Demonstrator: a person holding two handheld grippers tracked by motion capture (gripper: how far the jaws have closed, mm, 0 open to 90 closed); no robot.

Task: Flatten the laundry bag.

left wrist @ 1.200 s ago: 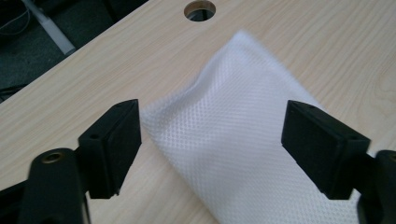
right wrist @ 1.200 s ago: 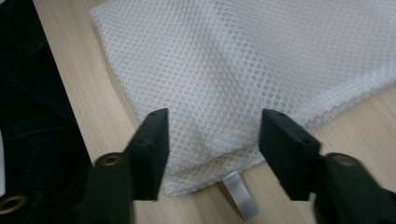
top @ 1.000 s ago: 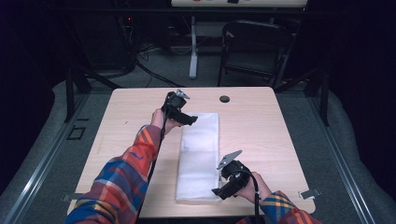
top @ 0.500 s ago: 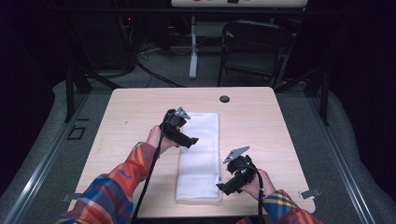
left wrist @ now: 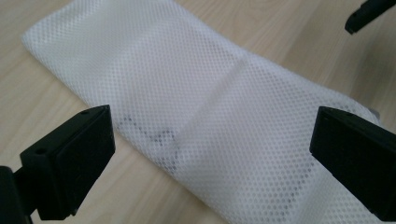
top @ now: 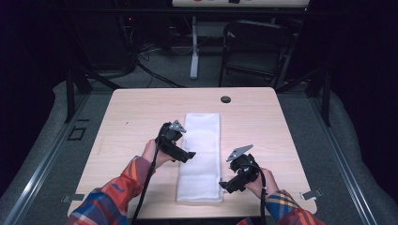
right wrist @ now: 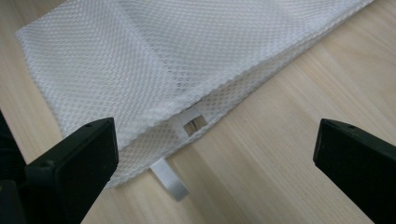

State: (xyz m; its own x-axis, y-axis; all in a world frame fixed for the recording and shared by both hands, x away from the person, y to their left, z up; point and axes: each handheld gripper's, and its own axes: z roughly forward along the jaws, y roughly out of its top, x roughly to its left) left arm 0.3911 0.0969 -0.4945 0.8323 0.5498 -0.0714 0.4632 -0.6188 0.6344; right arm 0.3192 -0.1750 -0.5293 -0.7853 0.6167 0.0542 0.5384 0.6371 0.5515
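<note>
folded white mesh bag [top: 202,157] lies lengthwise mid-table on the pale wooden table [top: 131,112] | left gripper [top: 187,155] spread wide above its left edge | right gripper [top: 225,186] spread wide beside its near right corner, white zipper tab [right wrist: 169,179] between jaws

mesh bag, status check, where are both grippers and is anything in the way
Left gripper open, over bag's left edge. Right gripper open, by its near right edge. White mesh bag flat on table, ungripped. Nothing in the way.

In my left gripper view the mesh bag [left wrist: 224,126] is cut off by the bottom and right edges. Dark marks [left wrist: 154,140] under its mesh are too blurred to identify.
</note>
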